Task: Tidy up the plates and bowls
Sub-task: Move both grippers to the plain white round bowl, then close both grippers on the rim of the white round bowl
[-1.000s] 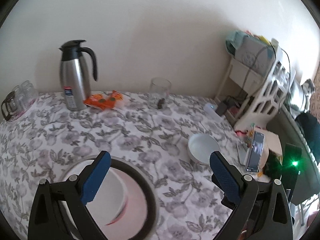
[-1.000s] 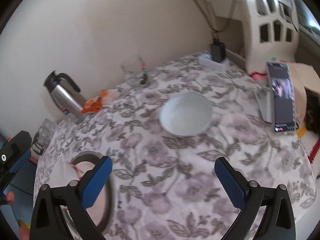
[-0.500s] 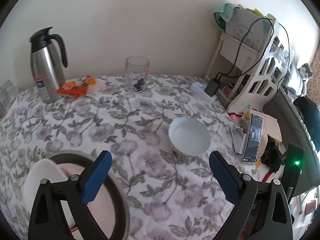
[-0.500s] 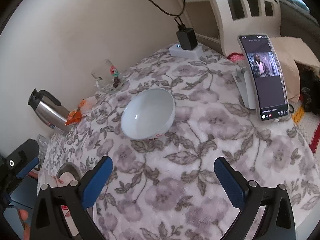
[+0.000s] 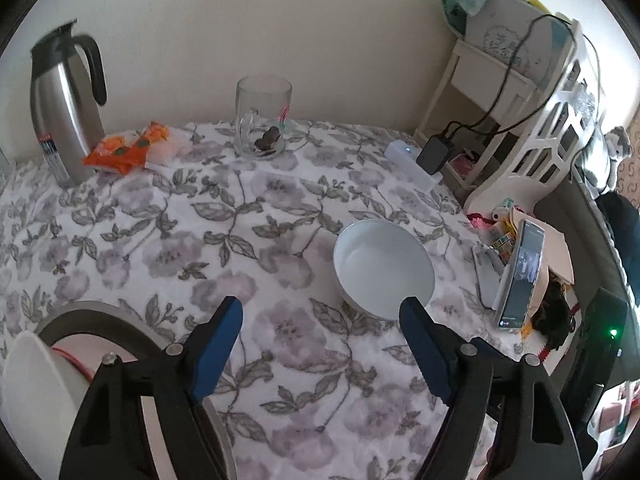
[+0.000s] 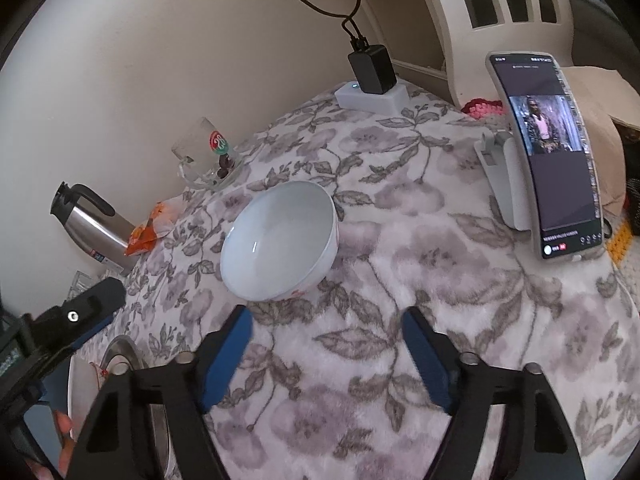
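A white bowl (image 5: 384, 268) stands upright on the flowered tablecloth (image 5: 200, 248). My left gripper (image 5: 320, 332) hovers just short of it; its right fingertip is by the bowl's near rim. Its jaws are closing, with only cloth between them. At the lower left a dark-rimmed pink plate (image 5: 100, 312) holds a white dish (image 5: 32, 384). In the right wrist view the same bowl (image 6: 276, 244) sits just beyond my right gripper (image 6: 326, 320), up and to the left. Its jaws are closing too, on nothing. The left gripper's body (image 6: 72, 320) and the plate (image 6: 116, 348) show at the left edge.
Along the wall stand a steel thermos (image 5: 64, 108), an orange packet (image 5: 128, 148) and a glass mug (image 5: 262, 116). A power strip with a charger (image 5: 432, 156), a white shelf (image 5: 540, 128) and a propped-up phone (image 5: 520, 276) crowd the right side.
Both grippers have come forward and down towards the white bowl, which now looks larger and nearer. The jaws of both have narrowed. The plate has slid to the lower left of the left view.
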The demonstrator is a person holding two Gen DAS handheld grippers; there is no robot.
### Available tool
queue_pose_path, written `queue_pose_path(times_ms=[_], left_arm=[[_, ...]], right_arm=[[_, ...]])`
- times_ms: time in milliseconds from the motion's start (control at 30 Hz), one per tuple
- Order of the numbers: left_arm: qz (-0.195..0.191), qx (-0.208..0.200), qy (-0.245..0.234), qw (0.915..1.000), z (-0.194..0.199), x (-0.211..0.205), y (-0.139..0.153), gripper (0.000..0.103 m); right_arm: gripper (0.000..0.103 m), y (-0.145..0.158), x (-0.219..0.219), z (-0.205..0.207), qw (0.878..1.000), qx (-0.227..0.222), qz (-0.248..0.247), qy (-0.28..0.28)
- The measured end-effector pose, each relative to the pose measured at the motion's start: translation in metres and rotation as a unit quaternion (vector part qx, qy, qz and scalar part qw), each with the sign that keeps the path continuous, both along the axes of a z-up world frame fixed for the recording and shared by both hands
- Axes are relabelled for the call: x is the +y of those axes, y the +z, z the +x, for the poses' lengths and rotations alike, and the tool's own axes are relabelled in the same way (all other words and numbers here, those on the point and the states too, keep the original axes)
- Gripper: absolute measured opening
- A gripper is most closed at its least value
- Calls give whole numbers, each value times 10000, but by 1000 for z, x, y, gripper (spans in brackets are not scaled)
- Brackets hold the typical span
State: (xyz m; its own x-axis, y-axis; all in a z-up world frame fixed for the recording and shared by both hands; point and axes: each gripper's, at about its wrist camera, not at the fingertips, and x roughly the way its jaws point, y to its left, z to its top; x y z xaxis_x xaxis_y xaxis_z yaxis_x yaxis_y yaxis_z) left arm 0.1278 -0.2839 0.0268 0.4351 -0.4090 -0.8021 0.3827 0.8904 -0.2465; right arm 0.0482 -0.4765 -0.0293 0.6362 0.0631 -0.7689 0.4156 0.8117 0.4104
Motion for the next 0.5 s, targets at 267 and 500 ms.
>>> queue_pose_path(times_ms=[267,500], left_arm=[[-164,233,89,9996,18,-7,-16,76],[-320,408,110,9986,34,-15,-27,65]], right_arm=[[70,-2,-12,20,9999,-12,-151,44],[59,-8,-20,38,9998,62,-200,35]])
